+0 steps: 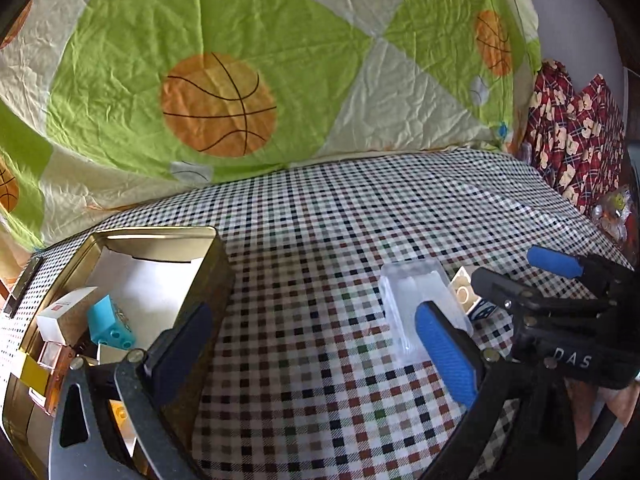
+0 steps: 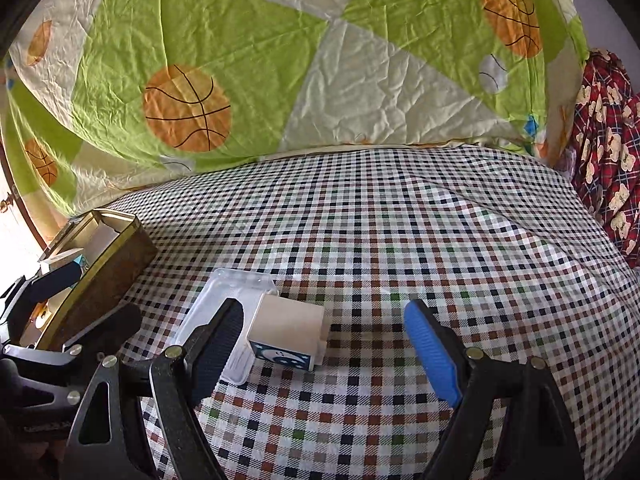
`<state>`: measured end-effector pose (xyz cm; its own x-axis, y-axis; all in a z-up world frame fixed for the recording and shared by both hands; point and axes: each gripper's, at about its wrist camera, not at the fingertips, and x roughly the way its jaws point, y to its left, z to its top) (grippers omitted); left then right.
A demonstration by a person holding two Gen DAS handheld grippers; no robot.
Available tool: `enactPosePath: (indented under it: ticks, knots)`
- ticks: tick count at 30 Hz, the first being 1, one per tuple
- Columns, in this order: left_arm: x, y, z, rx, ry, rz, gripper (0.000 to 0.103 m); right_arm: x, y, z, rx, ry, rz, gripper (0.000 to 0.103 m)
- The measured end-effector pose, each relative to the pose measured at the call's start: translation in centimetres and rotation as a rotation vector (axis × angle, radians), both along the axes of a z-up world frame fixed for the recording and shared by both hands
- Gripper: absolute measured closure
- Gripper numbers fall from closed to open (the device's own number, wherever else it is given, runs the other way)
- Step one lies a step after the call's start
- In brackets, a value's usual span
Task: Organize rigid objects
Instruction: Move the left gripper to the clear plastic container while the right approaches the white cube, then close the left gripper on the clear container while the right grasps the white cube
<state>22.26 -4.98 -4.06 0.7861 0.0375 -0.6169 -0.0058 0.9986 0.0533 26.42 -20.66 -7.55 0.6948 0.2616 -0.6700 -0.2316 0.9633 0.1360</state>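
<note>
A gold tin box point(image 1: 218, 268) stands on the checked cloth at the left; it holds a turquoise brick point(image 1: 110, 322), a white carton point(image 1: 66, 312) and other small pieces. It also shows in the right wrist view point(image 2: 108, 264). My left gripper point(image 1: 316, 352) is open and empty, between the tin and a clear plastic case point(image 1: 412, 300). My right gripper point(image 2: 324, 344) is open around a cream block with a blue face point(image 2: 286, 332); the block lies between the fingers, apart from them, beside the clear case point(image 2: 236, 292). The block point(image 1: 466, 292) shows behind the case.
A green and cream quilt with basketballs point(image 2: 280, 60) rises behind the bed. Red plaid cloth point(image 2: 608, 152) lies at the far right. A small crinkled packet point(image 1: 616, 208) lies at the right edge of the left wrist view.
</note>
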Motion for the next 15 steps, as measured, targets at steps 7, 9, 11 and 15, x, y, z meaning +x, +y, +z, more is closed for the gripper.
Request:
enactPosePath:
  ticks: [7, 9, 11, 15]
  knots:
    - [0.5, 0.8, -0.6, -0.029, 0.016, 0.024, 0.001, 1.3, 0.7, -1.5, -0.005, 0.101, 0.055, 0.056]
    - [0.5, 0.3, -0.7, -0.028, 0.018, 0.009, 0.001, 1.2, 0.8, -1.4, -0.007, 0.095, 0.067, 0.057]
    - [0.6, -0.5, -0.8, -0.021, 0.022, -0.012, 0.001, 1.0, 0.5, -1.3, -0.015, 0.08, 0.04, 0.057]
    - [1.0, -2.1, -1.2, -0.016, 0.037, -0.059, 0.001, 1.0, -1.0, -1.0, -0.041, 0.063, -0.068, 0.057]
